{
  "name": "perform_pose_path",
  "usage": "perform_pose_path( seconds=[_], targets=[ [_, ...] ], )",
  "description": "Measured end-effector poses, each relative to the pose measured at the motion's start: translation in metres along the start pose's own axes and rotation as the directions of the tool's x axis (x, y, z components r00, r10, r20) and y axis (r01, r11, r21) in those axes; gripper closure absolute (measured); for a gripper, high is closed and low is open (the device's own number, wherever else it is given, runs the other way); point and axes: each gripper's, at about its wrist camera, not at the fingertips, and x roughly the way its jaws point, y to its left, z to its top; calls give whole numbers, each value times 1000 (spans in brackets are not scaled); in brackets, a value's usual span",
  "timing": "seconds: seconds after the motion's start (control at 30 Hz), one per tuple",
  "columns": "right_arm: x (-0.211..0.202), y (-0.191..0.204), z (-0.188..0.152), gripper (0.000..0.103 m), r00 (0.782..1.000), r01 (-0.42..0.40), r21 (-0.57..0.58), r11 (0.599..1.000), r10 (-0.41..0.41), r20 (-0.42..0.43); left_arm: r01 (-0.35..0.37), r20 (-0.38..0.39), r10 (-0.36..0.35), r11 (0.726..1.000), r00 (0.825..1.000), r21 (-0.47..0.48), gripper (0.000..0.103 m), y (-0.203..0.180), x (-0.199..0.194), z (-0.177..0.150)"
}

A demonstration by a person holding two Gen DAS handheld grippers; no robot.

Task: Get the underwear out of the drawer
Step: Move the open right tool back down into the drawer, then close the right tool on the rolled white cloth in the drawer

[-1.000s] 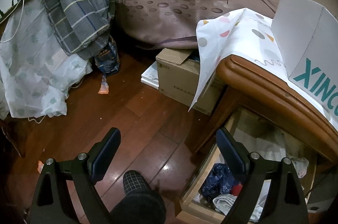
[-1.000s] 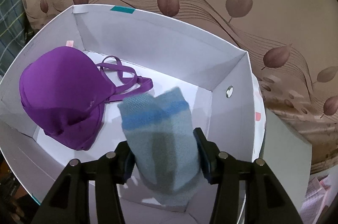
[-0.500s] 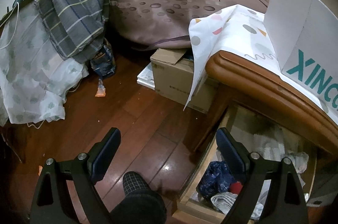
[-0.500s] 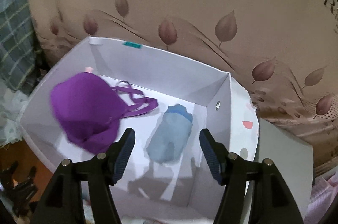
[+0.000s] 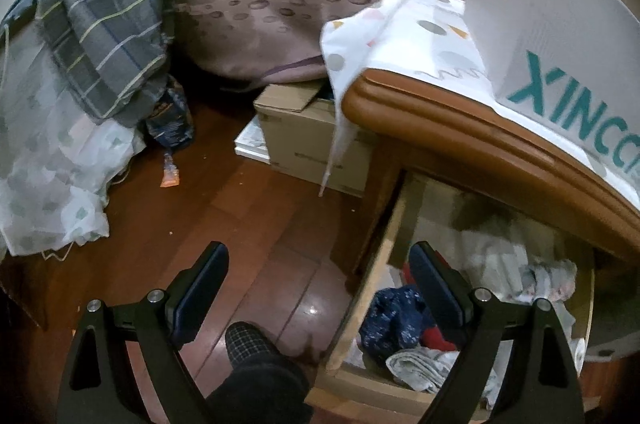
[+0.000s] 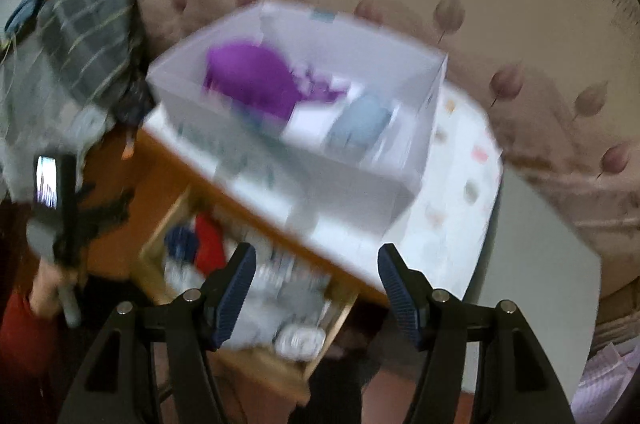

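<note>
The open wooden drawer point(image 5: 376, 264) under the table top holds several garments: a dark blue one point(image 5: 394, 316), a red one point(image 5: 438, 338) and pale ones point(image 5: 520, 264). The drawer also shows in the right wrist view point(image 6: 160, 248), blurred. The white box point(image 6: 352, 184) on the table holds a purple bra point(image 6: 252, 80) and a light blue garment point(image 6: 360, 120). My right gripper point(image 6: 318, 282) is open and empty, above the drawer and below the box. My left gripper point(image 5: 320, 284) is open and empty over the floor by the drawer's left side.
A cardboard box point(image 5: 308, 140) stands on the wooden floor point(image 5: 224, 224) beside the table point(image 5: 460, 128). Plaid point(image 5: 108, 36) and white cloths point(image 5: 44, 176) pile up at the left. A foot in a plaid slipper point(image 5: 248, 340) is below the left gripper.
My right gripper let go of the light blue garment into the white box, opened, and pulled back and down toward the drawer. The left gripper shifted slightly closer to the drawer.
</note>
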Motion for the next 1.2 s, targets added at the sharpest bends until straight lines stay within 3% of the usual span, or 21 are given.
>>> perform_pose_path(
  seconds=[0.17, 0.3, 0.47, 0.83, 0.9, 0.97, 1.07, 1.2],
  targets=[
    [52, 12, -46, 38, 987, -43, -61, 997, 33, -160, 22, -11, -22, 999, 1000, 45, 13, -10, 1, -3],
    [107, 19, -77, 38, 953, -98, -89, 991, 68, -295, 22, -15, -22, 998, 1000, 61, 13, -13, 3, -4],
    [161, 19, -94, 38, 915, -115, -127, 985, 55, -399, 68, -44, -65, 996, 997, 66, 13, -13, 6, -6],
    [234, 26, -112, 38, 862, -141, -211, 967, 15, -506, 107, -66, -100, 986, 993, 124, 13, -27, 7, -11],
    [241, 30, -112, 37, 863, -161, -221, 962, 29, -505, 114, -79, -104, 986, 991, 124, 13, -28, 9, -11],
    [253, 34, -115, 37, 837, -180, -217, 960, 33, -546, 124, -85, -114, 985, 990, 121, 13, -28, 11, -10],
    [264, 41, -120, 37, 827, -202, -249, 947, 29, -561, 123, -84, -112, 983, 990, 134, 13, -32, 10, -11],
    [277, 40, -124, 37, 809, -228, -203, 952, 69, -584, 121, -94, -107, 980, 990, 160, 13, -37, 12, -14]
  ],
)
